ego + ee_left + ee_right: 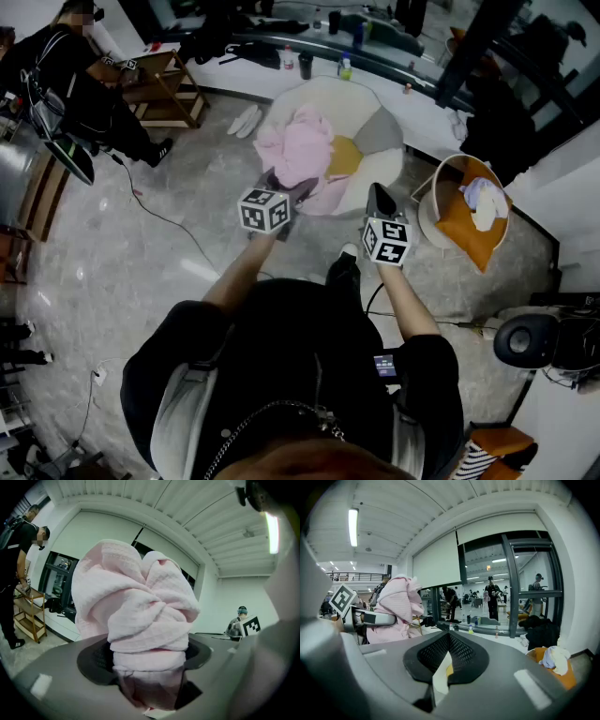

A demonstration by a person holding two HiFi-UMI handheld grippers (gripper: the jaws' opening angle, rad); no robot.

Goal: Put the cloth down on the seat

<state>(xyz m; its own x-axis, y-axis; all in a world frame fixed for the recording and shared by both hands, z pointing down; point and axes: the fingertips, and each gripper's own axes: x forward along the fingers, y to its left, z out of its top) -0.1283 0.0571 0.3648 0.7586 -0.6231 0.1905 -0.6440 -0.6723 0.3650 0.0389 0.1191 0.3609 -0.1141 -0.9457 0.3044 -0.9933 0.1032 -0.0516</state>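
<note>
Left gripper [147, 663]: jaws clamped on pink cloth [140, 597], thick bunched wad between pads, folds swelling out past tips. Right gripper [449, 641]: jaws together, empty, just beside left. Cloth judged soft, light, limp, textured weave, not slippery; likely slumps and drapes on release, may cling to pads. Hold on bunched middle looks adequate. Ahead and below both grippers: cream seat [366, 108], yellow cushion [344, 157] on it.

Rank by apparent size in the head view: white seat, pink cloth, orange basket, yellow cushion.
1. white seat
2. pink cloth and orange basket: these look close, and the cloth is nearer the camera, so they are unranked
3. yellow cushion
</note>
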